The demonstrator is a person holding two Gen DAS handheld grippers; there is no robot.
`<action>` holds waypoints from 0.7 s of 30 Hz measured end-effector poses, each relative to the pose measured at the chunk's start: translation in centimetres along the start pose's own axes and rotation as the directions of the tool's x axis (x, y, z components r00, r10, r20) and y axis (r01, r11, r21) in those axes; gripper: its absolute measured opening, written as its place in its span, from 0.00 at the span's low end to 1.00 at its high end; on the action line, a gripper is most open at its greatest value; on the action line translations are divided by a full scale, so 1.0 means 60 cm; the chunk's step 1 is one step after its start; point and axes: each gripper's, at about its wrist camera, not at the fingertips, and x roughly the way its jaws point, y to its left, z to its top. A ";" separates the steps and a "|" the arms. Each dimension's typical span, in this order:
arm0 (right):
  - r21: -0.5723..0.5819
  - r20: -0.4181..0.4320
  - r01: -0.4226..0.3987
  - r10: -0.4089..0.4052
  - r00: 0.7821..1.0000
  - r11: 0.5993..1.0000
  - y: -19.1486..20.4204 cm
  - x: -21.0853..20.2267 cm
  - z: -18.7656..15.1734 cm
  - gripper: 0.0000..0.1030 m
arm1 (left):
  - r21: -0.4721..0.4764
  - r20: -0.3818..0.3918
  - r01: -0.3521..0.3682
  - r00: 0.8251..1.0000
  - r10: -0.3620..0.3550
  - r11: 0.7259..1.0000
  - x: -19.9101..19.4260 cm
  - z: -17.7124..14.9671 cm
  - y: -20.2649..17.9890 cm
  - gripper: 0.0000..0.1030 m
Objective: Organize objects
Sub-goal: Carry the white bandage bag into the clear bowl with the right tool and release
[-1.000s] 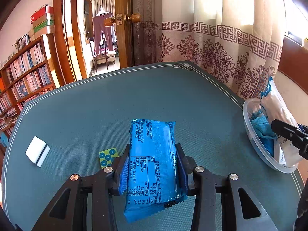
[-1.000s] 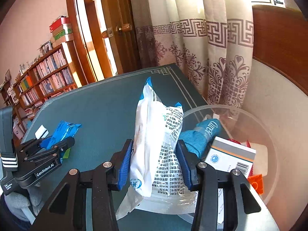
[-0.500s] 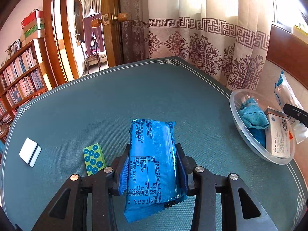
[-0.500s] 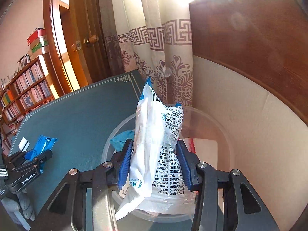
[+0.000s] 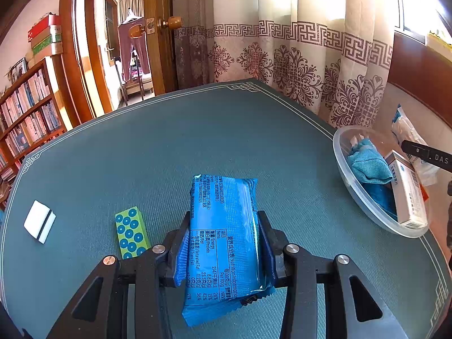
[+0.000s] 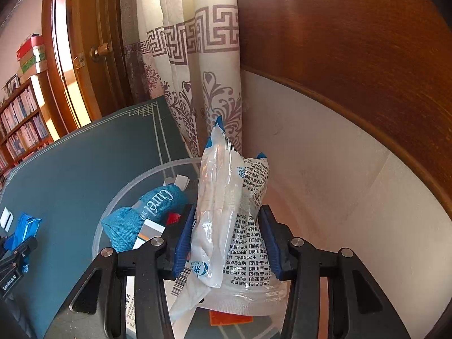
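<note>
Right wrist view: a clear packet [image 6: 226, 220] is clamped by the right gripper [image 6: 226, 243] above the bowl [image 6: 113, 212]. Release should be made low, over the bowl's middle. A blue packet [image 5: 223, 237] is clamped by the left gripper [image 5: 223, 251].

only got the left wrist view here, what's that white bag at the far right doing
Observer: The right gripper is shut on that white plastic bag, above the clear bowl.
Operator: what's under it in the bowl
Observer: An orange piece lies on the bottom, right below the bag.
Operator: any name on the blue pouch
Observer: The blue pouch reads Curel.
</note>
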 end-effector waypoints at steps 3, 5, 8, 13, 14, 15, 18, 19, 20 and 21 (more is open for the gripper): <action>-0.026 -0.007 0.001 -0.001 1.000 1.000 0.006 0.010 0.003 0.46 | -0.001 -0.003 0.001 1.000 -0.001 1.000 0.001 -0.001 0.001 0.43; -0.046 -0.016 -0.001 0.000 1.000 0.999 0.009 0.017 0.002 0.46 | -0.002 -0.004 0.002 1.000 -0.002 1.000 0.001 -0.001 0.002 0.43; -0.074 -0.024 0.010 -0.012 1.000 0.997 0.012 0.024 0.005 0.46 | -0.002 -0.004 0.002 1.000 -0.002 1.000 0.001 -0.001 0.002 0.43; -0.139 0.001 0.054 -0.054 0.999 0.989 0.017 0.019 0.021 0.46 | 0.002 -0.009 0.005 1.000 -0.005 1.000 0.004 -0.002 0.000 0.43; -0.162 0.014 0.075 -0.074 0.997 0.984 0.021 0.017 0.027 0.46 | 0.002 -0.009 0.005 1.000 -0.005 1.000 0.004 -0.002 0.000 0.43; -0.192 0.030 0.098 -0.094 0.995 0.977 0.026 0.016 0.031 0.46 | 0.003 -0.009 0.006 1.000 -0.006 1.000 0.004 -0.003 0.000 0.43; -0.289 0.065 0.146 -0.132 0.989 0.946 0.044 0.015 0.041 0.46 | 0.003 -0.010 0.006 1.000 -0.006 1.000 0.005 -0.003 -0.001 0.43; -0.315 0.064 0.149 -0.135 0.989 0.937 0.049 0.019 0.043 0.46 | 0.003 -0.010 0.006 1.000 -0.006 1.000 0.005 -0.003 -0.002 0.43; -0.335 0.059 0.151 -0.139 0.989 0.930 0.053 0.024 0.044 0.46 | 0.003 -0.010 0.006 1.000 -0.006 1.000 0.005 -0.003 -0.001 0.43; -0.347 0.050 0.148 -0.140 0.989 0.926 0.056 0.030 0.044 0.46 | 0.003 -0.009 0.006 1.000 -0.006 1.000 0.005 -0.002 -0.001 0.43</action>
